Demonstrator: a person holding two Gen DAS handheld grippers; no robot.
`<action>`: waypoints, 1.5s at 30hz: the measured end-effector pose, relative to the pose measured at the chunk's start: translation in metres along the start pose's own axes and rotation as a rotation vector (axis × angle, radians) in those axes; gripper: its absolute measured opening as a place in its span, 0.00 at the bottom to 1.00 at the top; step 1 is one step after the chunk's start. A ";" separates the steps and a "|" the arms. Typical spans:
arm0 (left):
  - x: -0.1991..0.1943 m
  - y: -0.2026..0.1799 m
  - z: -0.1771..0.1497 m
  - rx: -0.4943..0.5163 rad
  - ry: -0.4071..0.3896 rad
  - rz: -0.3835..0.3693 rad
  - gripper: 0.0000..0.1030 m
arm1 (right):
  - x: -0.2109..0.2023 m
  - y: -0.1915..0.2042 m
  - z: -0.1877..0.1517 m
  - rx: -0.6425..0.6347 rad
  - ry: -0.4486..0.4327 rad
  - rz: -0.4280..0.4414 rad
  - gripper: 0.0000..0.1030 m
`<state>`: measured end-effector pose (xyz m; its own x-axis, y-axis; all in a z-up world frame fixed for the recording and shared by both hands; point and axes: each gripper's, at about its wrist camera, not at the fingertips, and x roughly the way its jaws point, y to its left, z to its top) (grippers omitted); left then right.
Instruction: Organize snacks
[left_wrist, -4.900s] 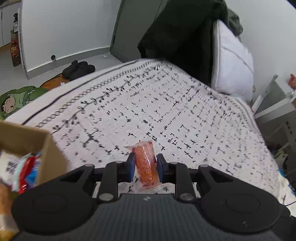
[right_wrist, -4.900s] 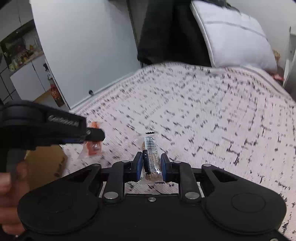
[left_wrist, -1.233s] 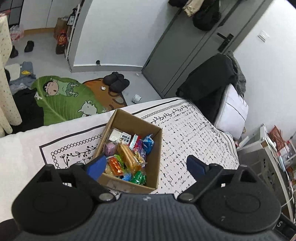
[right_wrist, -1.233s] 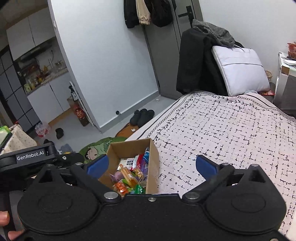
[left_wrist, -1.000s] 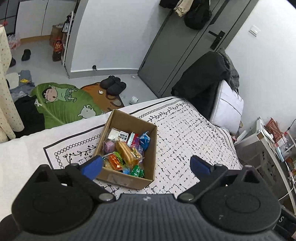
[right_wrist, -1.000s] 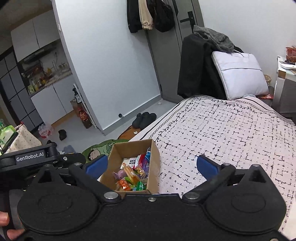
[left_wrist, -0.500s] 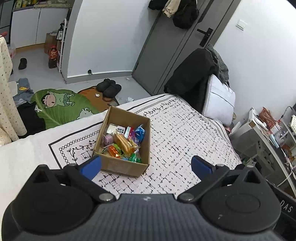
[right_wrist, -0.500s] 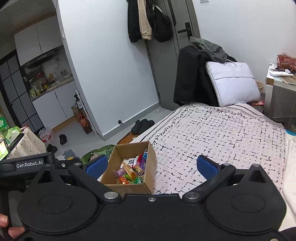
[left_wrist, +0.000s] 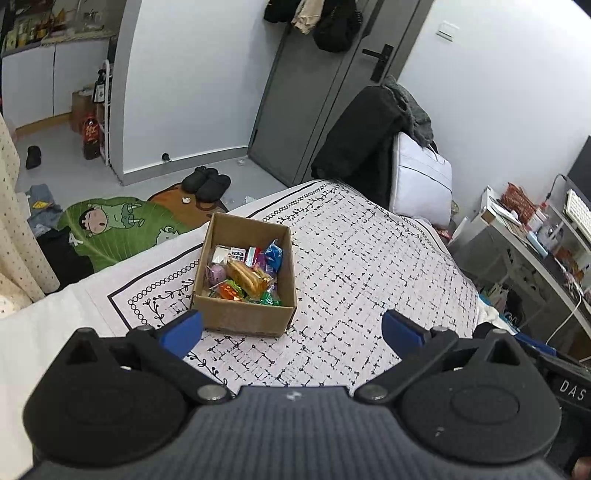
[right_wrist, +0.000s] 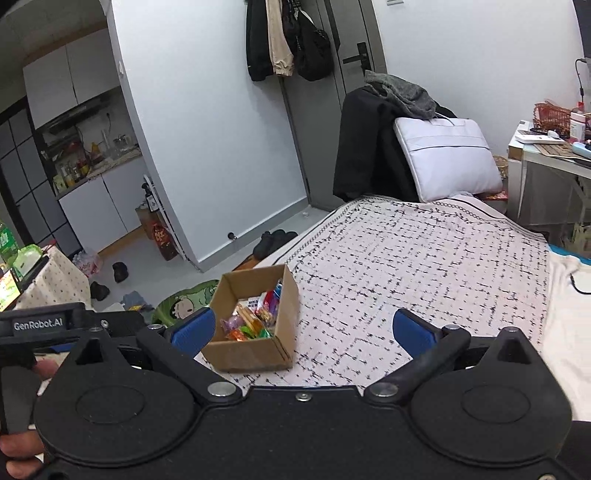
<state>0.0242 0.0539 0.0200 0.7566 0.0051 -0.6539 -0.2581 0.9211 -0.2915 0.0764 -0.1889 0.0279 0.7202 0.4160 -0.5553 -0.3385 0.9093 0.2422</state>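
Observation:
A brown cardboard box (left_wrist: 242, 319) stands on the patterned bedspread (left_wrist: 369, 280), filled with several colourful snack packets (left_wrist: 245, 275). It also shows in the right wrist view (right_wrist: 245, 356) with the snacks (right_wrist: 255, 319) inside. My left gripper (left_wrist: 291, 332) is open and empty, held high above and in front of the box. My right gripper (right_wrist: 301, 330) is open and empty too, well back from the box. The left gripper's body (right_wrist: 44, 326) shows at the left edge of the right wrist view.
A chair with dark coats (left_wrist: 365, 147) and a white cushion (left_wrist: 421, 181) stands at the bed's far end. A desk with clutter (left_wrist: 535, 236) is on the right. A green cartoon mat (left_wrist: 110, 229) and slippers (left_wrist: 207, 182) lie on the floor left.
Both grippers held snacks 4.9 s ago and are now open and empty. Over the last second both have pulled back and up, so the box looks smaller and farther.

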 end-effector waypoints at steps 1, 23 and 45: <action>-0.001 -0.001 -0.002 0.010 0.000 -0.002 1.00 | -0.002 -0.002 -0.001 0.002 0.001 0.002 1.00; -0.015 -0.014 -0.035 0.143 0.021 -0.014 1.00 | -0.026 -0.010 -0.025 -0.017 0.044 -0.009 1.00; -0.015 -0.013 -0.039 0.141 0.030 -0.010 1.00 | -0.032 -0.014 -0.026 -0.032 0.045 -0.003 1.00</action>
<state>-0.0071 0.0266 0.0067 0.7397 -0.0147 -0.6728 -0.1618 0.9666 -0.1989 0.0419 -0.2155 0.0213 0.6931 0.4120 -0.5915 -0.3564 0.9091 0.2157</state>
